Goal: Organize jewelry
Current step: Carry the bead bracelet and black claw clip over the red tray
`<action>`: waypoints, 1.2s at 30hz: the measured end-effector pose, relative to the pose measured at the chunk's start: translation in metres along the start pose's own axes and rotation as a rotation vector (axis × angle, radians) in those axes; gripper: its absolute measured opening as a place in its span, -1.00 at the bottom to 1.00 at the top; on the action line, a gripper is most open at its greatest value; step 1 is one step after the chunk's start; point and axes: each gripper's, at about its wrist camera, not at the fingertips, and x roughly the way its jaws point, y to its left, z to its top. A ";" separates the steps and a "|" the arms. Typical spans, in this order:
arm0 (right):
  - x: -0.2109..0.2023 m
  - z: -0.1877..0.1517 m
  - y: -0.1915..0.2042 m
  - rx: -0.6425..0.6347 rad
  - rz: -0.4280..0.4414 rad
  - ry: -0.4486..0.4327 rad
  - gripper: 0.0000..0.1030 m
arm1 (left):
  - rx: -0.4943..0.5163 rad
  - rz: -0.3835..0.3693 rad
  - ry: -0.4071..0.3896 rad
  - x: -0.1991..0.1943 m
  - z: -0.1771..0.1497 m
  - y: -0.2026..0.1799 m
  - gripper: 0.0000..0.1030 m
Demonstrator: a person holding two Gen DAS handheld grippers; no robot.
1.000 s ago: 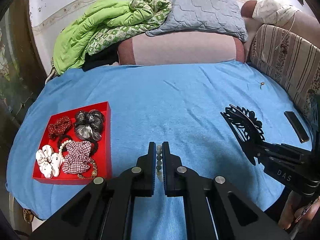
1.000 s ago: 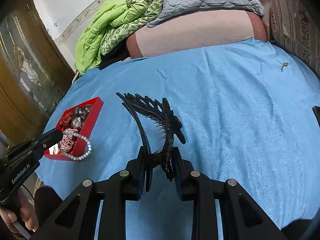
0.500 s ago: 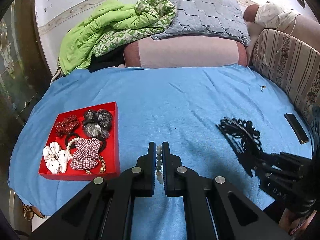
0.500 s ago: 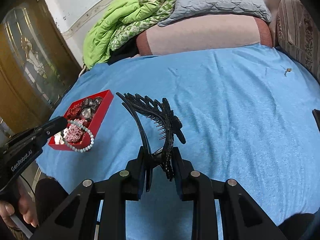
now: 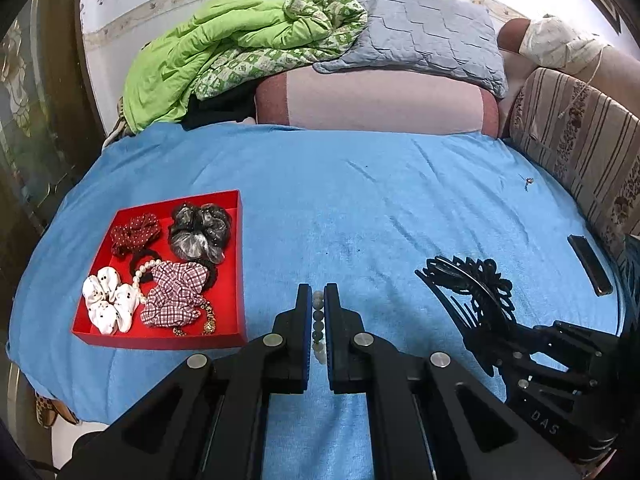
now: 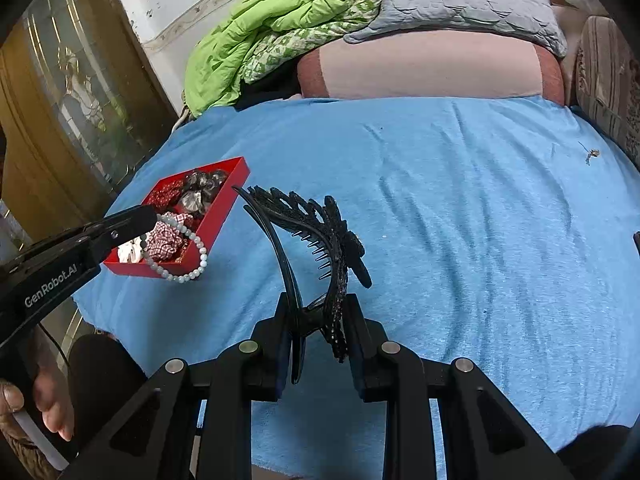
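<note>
Between the nearly closed fingers of the left tool (image 5: 318, 300) hangs a pale bead bracelet (image 6: 188, 252), beside the red tray (image 5: 160, 338). Right tool (image 6: 316, 320), narrowly parted, clamps a black hair claw (image 6: 320, 240) above the blue bed (image 6: 460, 220).

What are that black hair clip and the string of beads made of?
The black hair clip looks like hard plastic: glossy, with thin moulded teeth and cut-out lacework. The bead bracelet seems polished stone or glass: smooth, pale grey-green, slightly shiny beads. Which of the two, I cannot tell.
</note>
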 end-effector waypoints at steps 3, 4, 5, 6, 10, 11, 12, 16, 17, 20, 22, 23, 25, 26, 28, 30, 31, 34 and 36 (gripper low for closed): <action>0.003 0.001 0.004 -0.008 0.000 0.007 -0.47 | -0.012 0.001 0.001 0.001 0.000 0.004 -0.89; 0.003 0.001 0.005 -0.011 0.000 0.009 -0.47 | -0.017 0.002 0.001 0.002 0.000 0.006 -0.89; 0.004 0.001 0.006 -0.015 0.000 0.011 -0.47 | -0.020 0.002 0.001 0.002 0.000 0.007 -0.89; 0.004 0.000 0.007 -0.017 -0.001 0.013 -0.47 | -0.025 0.003 0.002 0.003 -0.001 0.009 -0.89; 0.010 0.002 0.014 -0.030 -0.003 0.023 -0.47 | -0.039 0.008 0.007 0.006 -0.001 0.017 -0.89; 0.010 0.002 0.016 -0.033 -0.004 0.025 -0.47 | -0.042 0.010 0.008 0.007 -0.001 0.019 -0.89; 0.012 0.002 0.017 -0.037 -0.004 0.027 -0.47 | -0.046 0.012 0.009 0.007 -0.001 0.021 -0.89; 0.017 0.002 0.025 -0.058 -0.002 0.040 -0.47 | -0.067 0.017 0.013 0.010 -0.001 0.031 -0.89; 0.018 0.002 0.026 -0.062 -0.001 0.043 -0.47 | -0.072 0.019 0.013 0.011 -0.001 0.034 -0.89; 0.022 0.003 0.032 -0.076 0.003 0.051 -0.47 | -0.085 0.025 0.017 0.013 -0.002 0.041 -0.89; 0.025 0.004 0.035 -0.085 0.006 0.055 -0.47 | -0.095 0.031 0.019 0.014 -0.002 0.046 -0.89; 0.026 0.004 0.037 -0.089 0.008 0.058 -0.47 | -0.099 0.034 0.020 0.015 -0.001 0.049 -0.89; 0.028 0.005 0.041 -0.099 0.010 0.062 -0.47 | -0.106 0.039 0.022 0.017 -0.001 0.053 -0.89; 0.029 0.006 0.043 -0.106 0.010 0.065 -0.47 | -0.109 0.043 0.023 0.018 -0.001 0.055 -0.89; 0.031 0.007 0.046 -0.118 0.012 0.070 -0.47 | -0.117 0.049 0.025 0.020 0.000 0.060 -0.89; 0.033 0.008 0.050 -0.128 0.014 0.074 -0.47 | -0.125 0.057 0.024 0.021 0.001 0.066 -0.89; 0.034 0.010 0.052 -0.133 0.015 0.075 -0.47 | -0.128 0.061 0.023 0.022 0.001 0.068 -0.89; 0.037 0.015 0.058 -0.151 0.021 0.076 -0.47 | -0.135 0.079 0.016 0.022 0.003 0.078 -0.89; 0.039 0.019 0.063 -0.162 0.025 0.077 -0.47 | -0.137 0.089 0.012 0.023 0.005 0.084 -0.89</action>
